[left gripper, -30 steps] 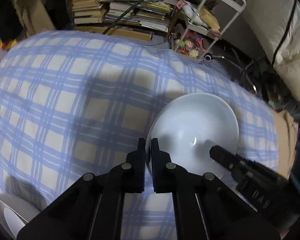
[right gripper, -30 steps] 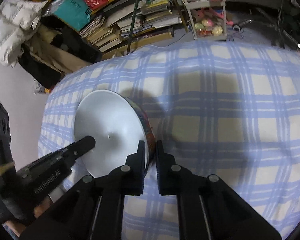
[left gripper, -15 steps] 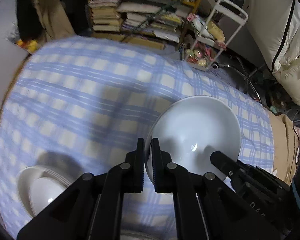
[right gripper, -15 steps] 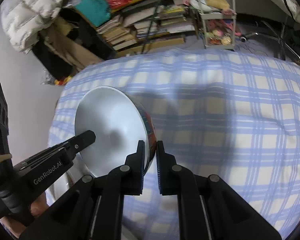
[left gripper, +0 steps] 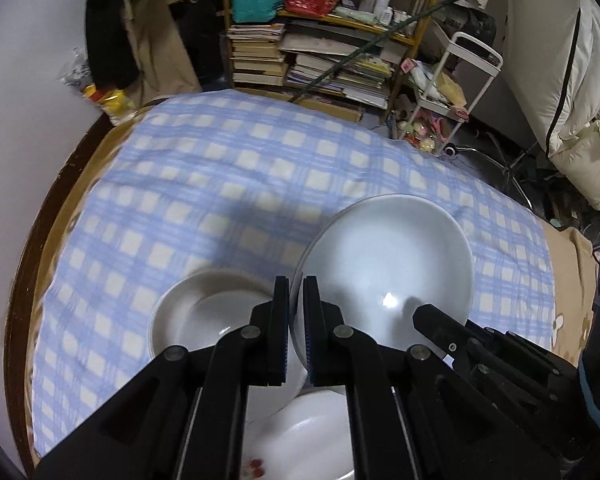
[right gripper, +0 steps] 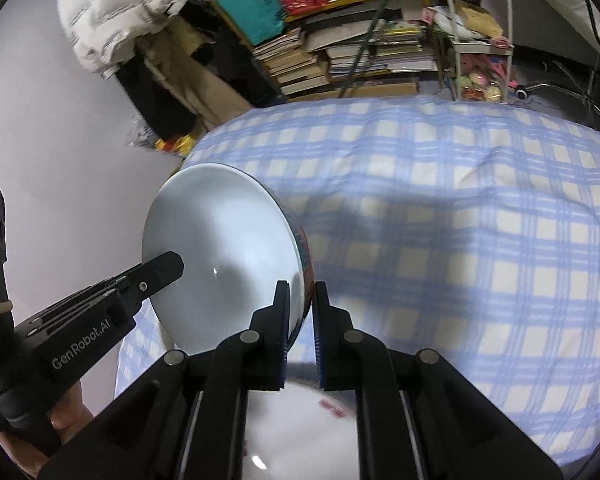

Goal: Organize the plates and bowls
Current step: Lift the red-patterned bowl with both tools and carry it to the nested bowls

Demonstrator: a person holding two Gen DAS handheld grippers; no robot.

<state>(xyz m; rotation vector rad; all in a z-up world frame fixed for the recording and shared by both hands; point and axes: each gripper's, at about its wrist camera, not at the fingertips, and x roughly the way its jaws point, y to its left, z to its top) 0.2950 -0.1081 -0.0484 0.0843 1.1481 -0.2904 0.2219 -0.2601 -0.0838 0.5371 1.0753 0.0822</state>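
A large white bowl (left gripper: 388,256) with a red and blue patterned outside (right gripper: 220,248) hangs above the checked cloth, held by both grippers. My left gripper (left gripper: 296,286) is shut on its near-left rim. My right gripper (right gripper: 301,292) is shut on the opposite rim, and its black fingers (left gripper: 440,322) show in the left wrist view. Below the bowl, a stack of white bowls (left gripper: 208,312) rests on the cloth. A white plate (left gripper: 300,440) with small red marks lies at the near edge, and the plate (right gripper: 300,420) also shows under the right gripper.
The round table (left gripper: 24,264) carries a blue and cream checked cloth (left gripper: 228,168). Behind it stand a bookshelf (left gripper: 320,52) packed with books and a white wire cart (left gripper: 456,80). A hand (right gripper: 64,416) grips the left tool's handle.
Both grippers have lifted the large bowl and carried it across the table. The stack of white bowls and the plate have come into view beneath it.
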